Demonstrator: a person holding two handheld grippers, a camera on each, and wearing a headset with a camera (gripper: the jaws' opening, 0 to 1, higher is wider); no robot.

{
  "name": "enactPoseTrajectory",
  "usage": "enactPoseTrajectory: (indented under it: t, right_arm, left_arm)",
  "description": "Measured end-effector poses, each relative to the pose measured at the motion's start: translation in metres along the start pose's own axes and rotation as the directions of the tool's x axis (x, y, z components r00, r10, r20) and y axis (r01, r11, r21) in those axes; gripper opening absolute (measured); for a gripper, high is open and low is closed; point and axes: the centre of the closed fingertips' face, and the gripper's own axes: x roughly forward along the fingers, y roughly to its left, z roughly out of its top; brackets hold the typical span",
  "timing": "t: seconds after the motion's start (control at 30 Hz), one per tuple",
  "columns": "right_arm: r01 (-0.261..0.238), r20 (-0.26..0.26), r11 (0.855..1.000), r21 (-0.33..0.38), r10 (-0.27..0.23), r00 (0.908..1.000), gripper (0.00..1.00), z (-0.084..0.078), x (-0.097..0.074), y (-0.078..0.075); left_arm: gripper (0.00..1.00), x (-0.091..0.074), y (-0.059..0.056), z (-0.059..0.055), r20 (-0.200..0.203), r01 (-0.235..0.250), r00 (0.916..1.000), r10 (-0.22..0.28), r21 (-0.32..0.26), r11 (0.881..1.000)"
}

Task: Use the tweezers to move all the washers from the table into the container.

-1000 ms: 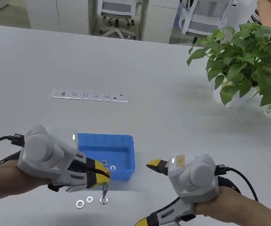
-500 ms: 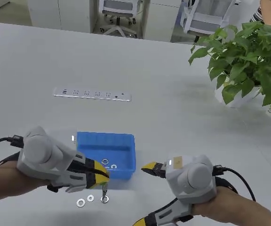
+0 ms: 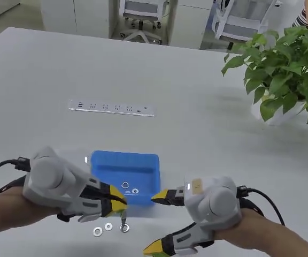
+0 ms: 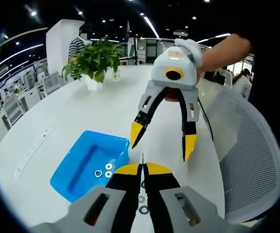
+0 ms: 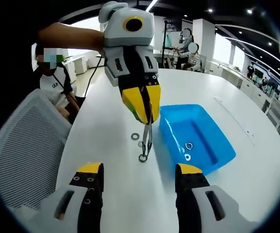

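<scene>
Left gripper (image 3: 117,197) clenched on tweezers (image 3: 123,218), tips at washer (image 3: 124,228); right gripper (image 3: 155,222) spread, empty. Washer may be flicked away if pinched off-centre.

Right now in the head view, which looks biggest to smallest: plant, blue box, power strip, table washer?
plant
blue box
power strip
washer
The strip is longer than the box but thin, and sits farther away, so that pair is unsure.
</scene>
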Motion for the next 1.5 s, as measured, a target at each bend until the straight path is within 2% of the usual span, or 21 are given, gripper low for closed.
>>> enactPoseTrajectory:
  t: [0.27, 0.37, 0.5, 0.7, 0.83, 1.07, 1.17, 1.27, 1.5]
  right_arm:
    - [-0.019, -0.020, 0.997, -0.078, 0.017, 0.9997, 0.46, 0.005, 0.012, -0.007]
    - [-0.035, -0.028, 0.991, -0.133, 0.031, 0.9991, 0.40, 0.009, 0.018, -0.009]
    - [-0.058, -0.040, 0.985, -0.161, 0.052, 0.9978, 0.32, 0.012, 0.024, -0.011]
    - [-0.096, -0.059, 0.977, -0.193, 0.086, 0.9945, 0.28, 0.015, 0.034, -0.011]
    - [-0.126, -0.081, 0.967, -0.223, 0.110, 0.9906, 0.25, 0.014, 0.041, -0.010]
    - [-0.171, -0.137, 0.937, -0.306, 0.134, 0.9814, 0.18, 0.012, 0.051, -0.008]
    - [-0.187, -0.147, 0.930, -0.316, 0.147, 0.9783, 0.15, 0.012, 0.054, -0.006]
    - [-0.205, -0.163, 0.918, -0.340, 0.157, 0.9741, 0.12, 0.011, 0.055, -0.004]
    - [-0.220, -0.177, 0.912, -0.345, 0.167, 0.9700, 0.10, 0.010, 0.055, -0.004]
  left_arm:
    - [0.06, -0.001, -0.001, -0.001, -0.007, -0.018, 0.9998, 0.018, -0.009, 1.000]
    - [0.06, -0.002, -0.001, -0.002, -0.008, -0.023, 0.9997, 0.023, -0.015, 1.000]
    - [0.06, -0.003, -0.001, -0.002, -0.010, -0.027, 0.9996, 0.027, -0.018, 0.999]
    - [0.06, -0.003, -0.001, -0.003, -0.013, -0.034, 0.9993, 0.034, -0.025, 0.999]
    - [0.06, -0.003, -0.002, -0.003, -0.011, -0.037, 0.9993, 0.037, -0.031, 0.999]
    - [0.06, -0.003, -0.002, -0.003, -0.012, -0.040, 0.9991, 0.040, -0.032, 0.999]
    - [0.06, -0.003, -0.002, -0.003, -0.012, -0.040, 0.9991, 0.040, -0.033, 0.999]
    - [0.06, -0.003, -0.002, -0.003, -0.013, -0.040, 0.9991, 0.040, -0.031, 0.999]
    - [0.06, -0.003, -0.003, -0.003, -0.013, -0.037, 0.9993, 0.036, -0.030, 0.999]
